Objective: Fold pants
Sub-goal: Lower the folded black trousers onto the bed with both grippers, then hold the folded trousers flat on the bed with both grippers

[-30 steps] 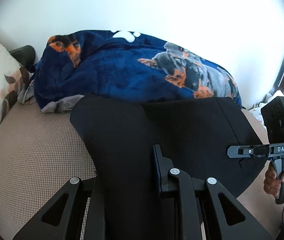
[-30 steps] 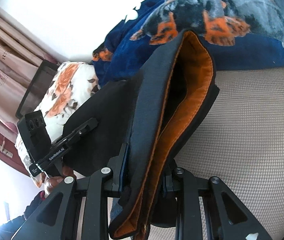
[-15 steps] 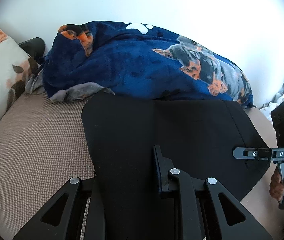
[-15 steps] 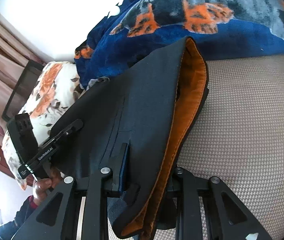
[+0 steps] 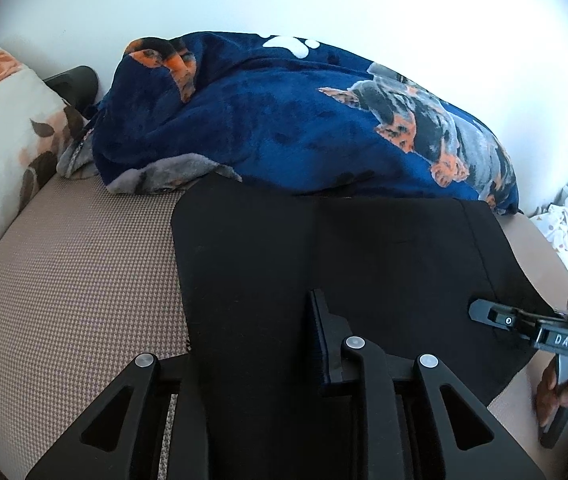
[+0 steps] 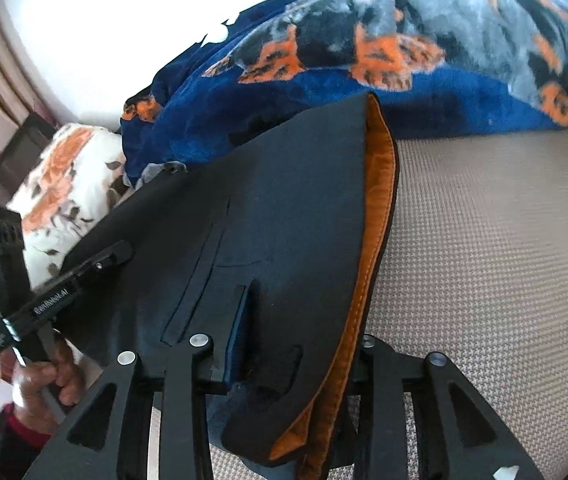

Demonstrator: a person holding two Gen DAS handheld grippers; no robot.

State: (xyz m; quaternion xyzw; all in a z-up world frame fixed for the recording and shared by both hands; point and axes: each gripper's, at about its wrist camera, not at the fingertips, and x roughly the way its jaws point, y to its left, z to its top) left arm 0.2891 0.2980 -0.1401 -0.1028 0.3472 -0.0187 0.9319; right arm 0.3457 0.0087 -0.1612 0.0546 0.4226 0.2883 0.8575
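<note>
You are holding black pants [image 5: 363, 264] spread across a beige woven bed [image 5: 76, 280], one tool at each end of the near edge. Your left tool [image 5: 260, 344] is clamped on the fabric: the cloth runs down between its fingers and covers the left one, and the right finger [image 5: 323, 344] presses against it. In the left wrist view, your right tool [image 5: 523, 320] shows at the far right edge of the pants, with your hand [image 5: 563, 392] gripping its handle below. In the right wrist view, the right tool [image 6: 295, 352] is closed on the waistband end, where an orange lining [image 6: 375, 224] shows along the folded edge; layers of cloth fill the gap between its fingers. There the left tool [image 6: 96, 260] sits at the left side of the pants, with your left hand [image 6: 44, 384] on its handle. The pants lie mostly flat, their far edge touching a blue fleece blanket [image 5: 303, 120] printed with dogs and a white paw. A floral pillow [image 5: 4, 128] rests at the left end of the bed, just beside the blanket. A white wall [image 5: 323, 0] rises behind.
</note>
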